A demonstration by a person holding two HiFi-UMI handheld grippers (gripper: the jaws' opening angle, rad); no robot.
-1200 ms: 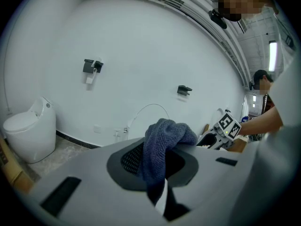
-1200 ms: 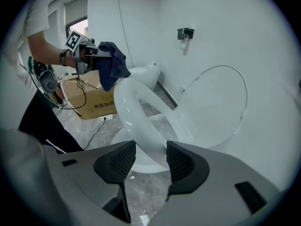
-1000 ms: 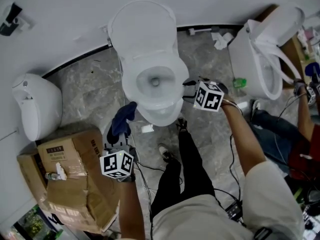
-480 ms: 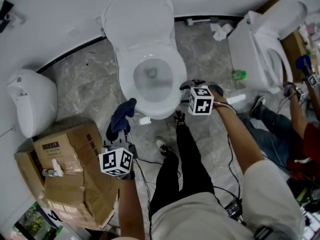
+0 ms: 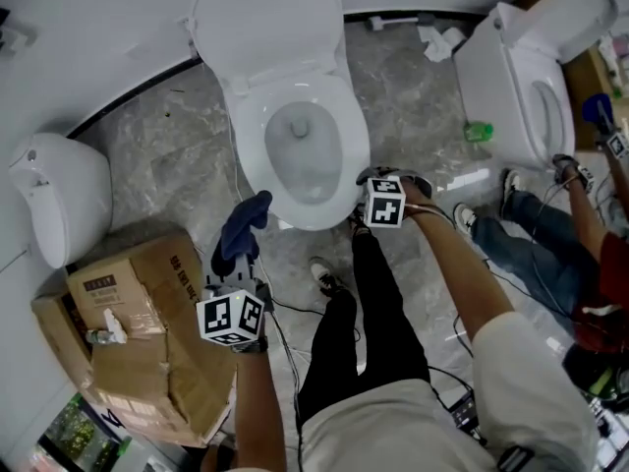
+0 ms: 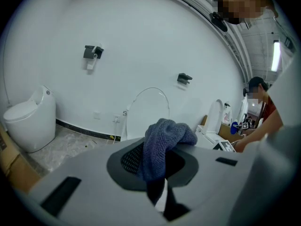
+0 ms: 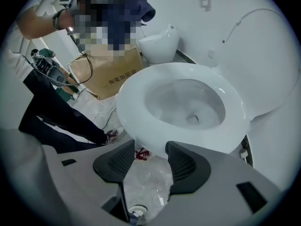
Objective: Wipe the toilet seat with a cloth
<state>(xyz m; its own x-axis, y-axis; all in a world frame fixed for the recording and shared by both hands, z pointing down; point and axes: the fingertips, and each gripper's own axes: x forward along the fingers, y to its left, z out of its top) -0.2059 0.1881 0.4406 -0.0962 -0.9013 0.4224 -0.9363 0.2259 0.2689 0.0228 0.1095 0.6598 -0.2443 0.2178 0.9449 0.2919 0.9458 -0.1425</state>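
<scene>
Toilet seat [image 5: 254,155] looks unwiped, so the approach is the step in hand. Head view: the left tool [image 5: 239,268], on a bent arm, holds the cloth [image 5: 241,232] just short of the seat's front, and the right tool [image 5: 369,187] is beside the seat.

Left gripper view: jaws pinch the cloth, which bunches above them.

Right gripper view: jaws spread and empty, seat just ahead.

Next, the cloth needs carrying forward onto the seat.

Under me, the grey marble floor [image 5: 167,165] carries the open toilet [image 5: 300,150], a cardboard box [image 5: 147,293] at my left, and two other toilets [image 5: 59,200].
</scene>
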